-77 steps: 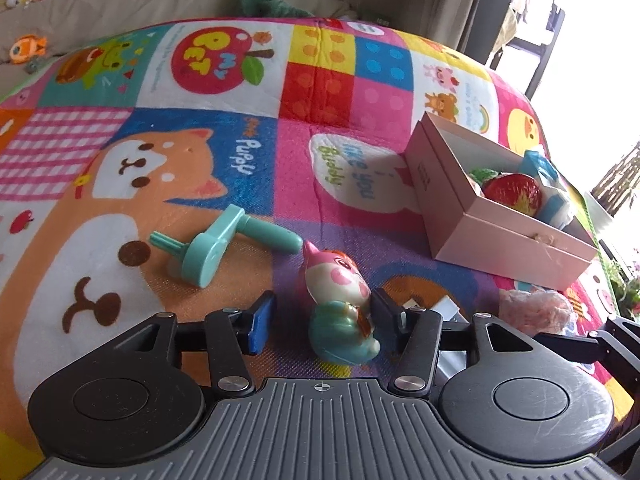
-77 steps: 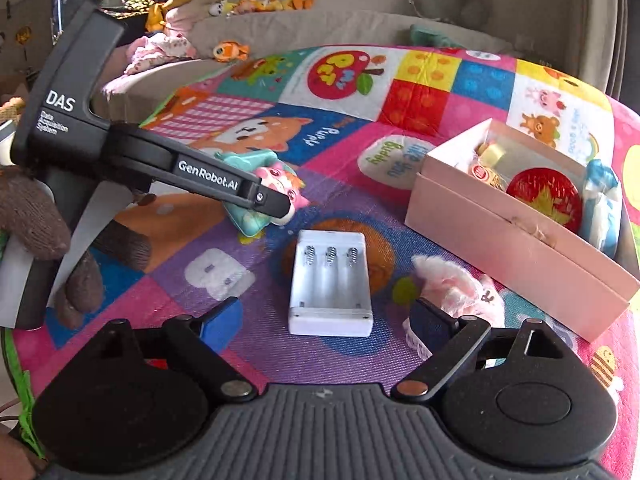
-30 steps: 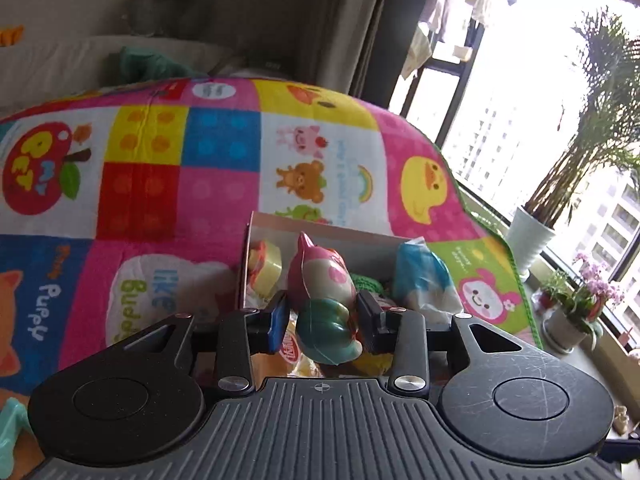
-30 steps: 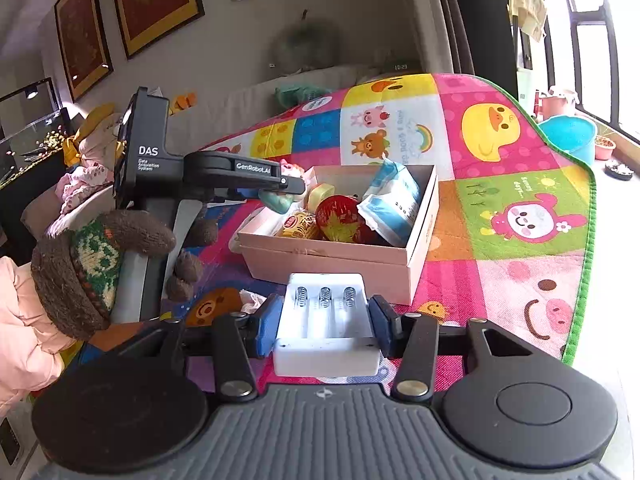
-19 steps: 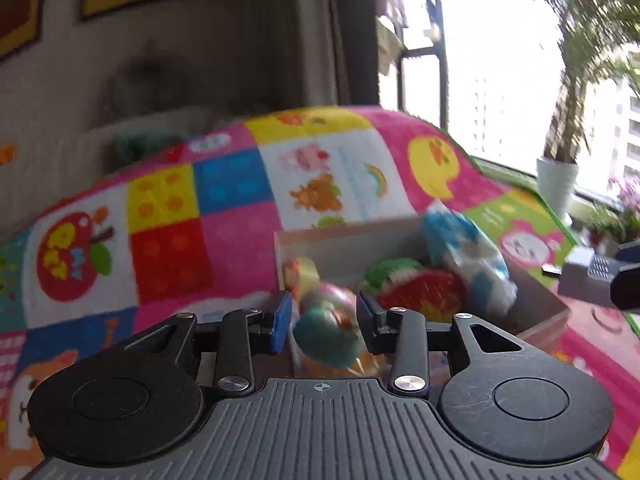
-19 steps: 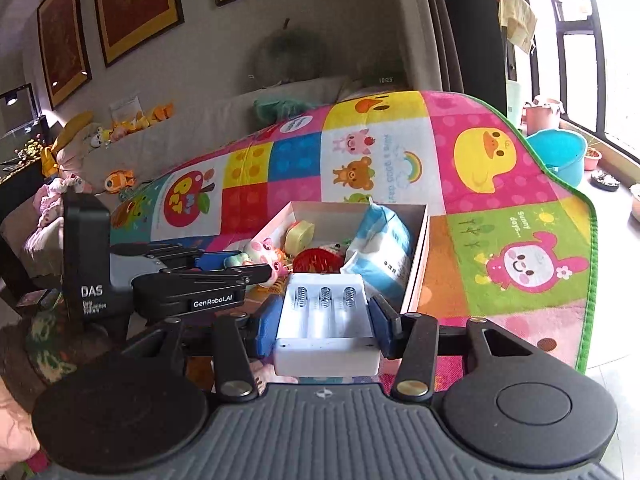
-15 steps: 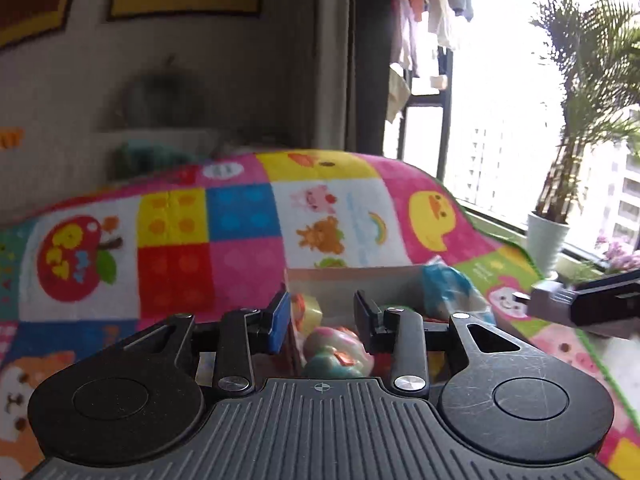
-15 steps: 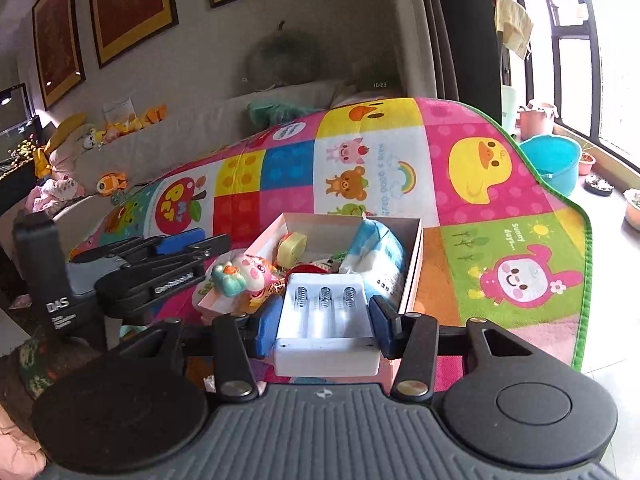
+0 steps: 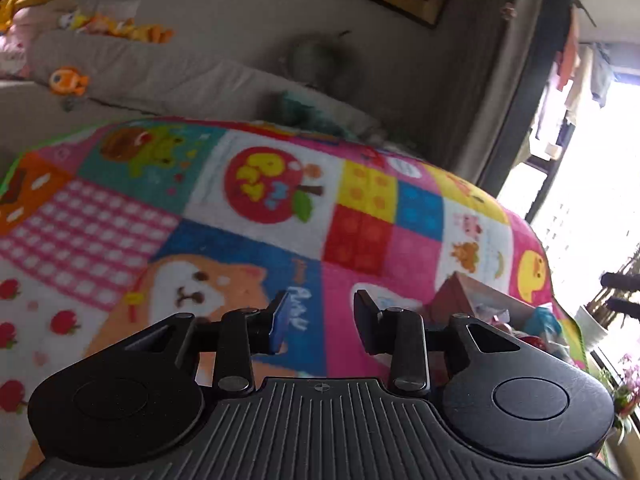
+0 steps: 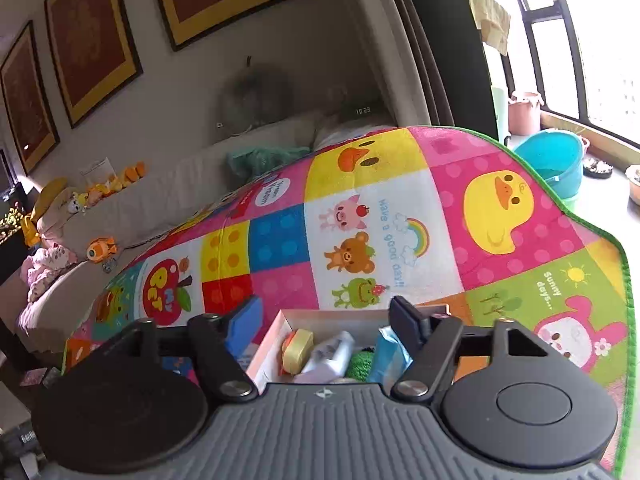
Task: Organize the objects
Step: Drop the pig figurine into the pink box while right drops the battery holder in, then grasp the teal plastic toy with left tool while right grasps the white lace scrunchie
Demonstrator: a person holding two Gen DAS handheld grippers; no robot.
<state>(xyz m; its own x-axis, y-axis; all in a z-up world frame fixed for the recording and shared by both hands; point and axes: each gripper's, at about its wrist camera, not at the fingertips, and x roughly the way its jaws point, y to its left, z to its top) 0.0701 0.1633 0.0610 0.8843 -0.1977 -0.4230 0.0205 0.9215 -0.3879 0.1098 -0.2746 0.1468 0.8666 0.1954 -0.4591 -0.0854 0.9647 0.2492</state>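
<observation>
My left gripper (image 9: 320, 312) stands open with nothing between its fingers, over the colourful play mat (image 9: 256, 240). The pink box (image 9: 472, 296) lies off to its right, blurred. In the right wrist view my right gripper (image 10: 326, 312) hovers just above the pink box (image 10: 276, 340). Its jaws are opening wide and nothing is between them. Inside the box a white battery case (image 10: 332, 356) lies tilted beside a yellow roll (image 10: 298, 346), a green item (image 10: 360, 364) and a blue pack (image 10: 388, 356). The pink-and-teal toy is hidden from both views.
A beige sofa (image 9: 168, 80) with small plush toys (image 9: 68, 80) runs along the mat's far side. A blue tub (image 10: 552, 160) and pots stand by the window past the mat's green edge (image 10: 628, 320). Framed pictures hang on the wall.
My left gripper let go of the pink-and-teal toy at the box and swung left over the mat. The right gripper opened over the box, and the battery case now lies inside.
</observation>
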